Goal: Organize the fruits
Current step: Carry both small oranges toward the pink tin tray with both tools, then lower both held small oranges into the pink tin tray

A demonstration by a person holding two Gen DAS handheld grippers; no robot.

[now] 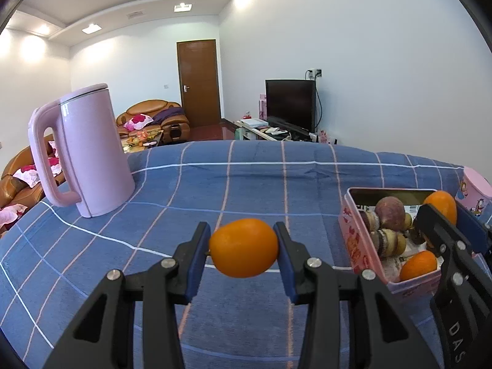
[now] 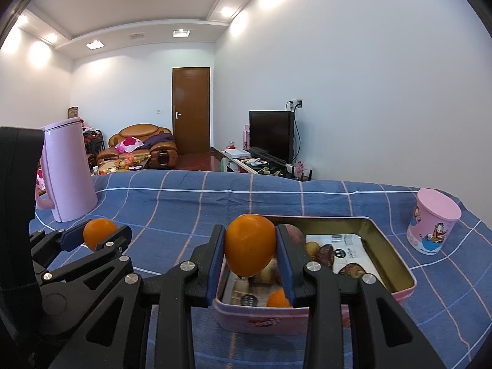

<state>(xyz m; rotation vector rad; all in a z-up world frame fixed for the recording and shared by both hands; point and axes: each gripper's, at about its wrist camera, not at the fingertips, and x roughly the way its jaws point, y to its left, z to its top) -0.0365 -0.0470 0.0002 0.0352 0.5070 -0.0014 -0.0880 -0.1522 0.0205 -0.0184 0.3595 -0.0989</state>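
Spanning both views: bench (image 1: 246, 184) under blue checked cloth, creased, soft footing for anything set down.

- Pink kettle (image 1: 89, 150), upright, far left, well apart from the work; no hazard unless swept by the left arm.
- Pink tin (image 2: 396, 264), open, right of centre, already crowded: russet round fruit (image 1: 390, 213), brown-and-cream pieces, one loose orange (image 1: 418, 266), printed packet. Little bare floor left; risk of a dropped fruit bouncing off the pile and over the low rim.
- Pink lidded cup (image 2: 433, 221), just beyond tin's far right; liable to be knocked on a wide swing.
- Right gripper (image 2: 250, 249), jaws clamped on an orange (image 2: 249, 246) above tin's near-left corner; smooth, rounded skin, possible slip or roll on release.
- Left gripper (image 1: 244, 247), jaws clamped on a second orange (image 1: 244, 247), held clear above the cloth, left of tin; risk of clashing with the right gripper if both enter together.
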